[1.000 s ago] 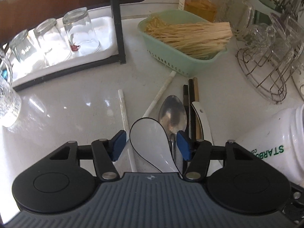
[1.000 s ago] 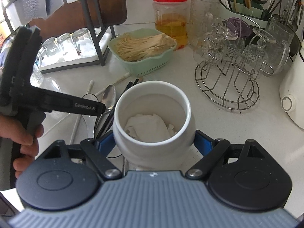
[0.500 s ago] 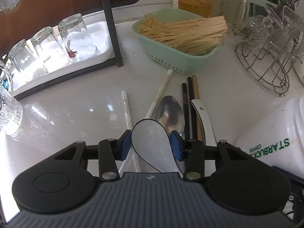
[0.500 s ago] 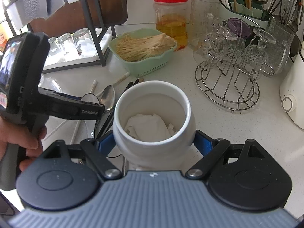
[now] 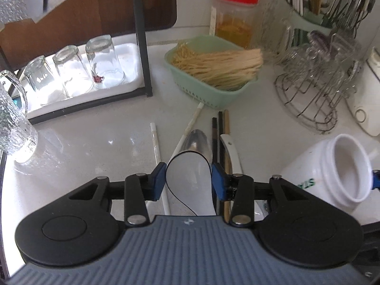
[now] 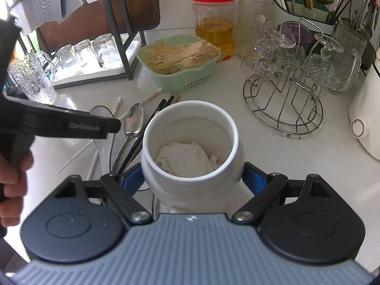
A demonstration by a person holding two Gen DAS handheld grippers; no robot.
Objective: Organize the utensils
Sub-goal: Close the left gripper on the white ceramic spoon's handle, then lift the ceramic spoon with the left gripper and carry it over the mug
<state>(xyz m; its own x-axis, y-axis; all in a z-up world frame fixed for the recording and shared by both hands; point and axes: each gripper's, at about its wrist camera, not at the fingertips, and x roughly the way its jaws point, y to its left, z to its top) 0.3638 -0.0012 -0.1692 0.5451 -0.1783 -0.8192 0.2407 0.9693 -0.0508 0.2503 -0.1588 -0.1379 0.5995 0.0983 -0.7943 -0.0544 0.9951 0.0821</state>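
Spoon [image 5: 190,182] clamped in left gripper [image 5: 188,180]

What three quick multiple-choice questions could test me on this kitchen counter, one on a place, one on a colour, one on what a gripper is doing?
1. Where is the metal spoon? A in the green basket B on the counter beside the black chopsticks C inside the white jar
2. Jar of yellow liquid: lid colour? A red B blue C white
3. Right gripper? A empty B clamps the white jar C holds a glass

Answers: B, it lies flat on the counter; A, the lid is red; B, both pads press the jar's sides.
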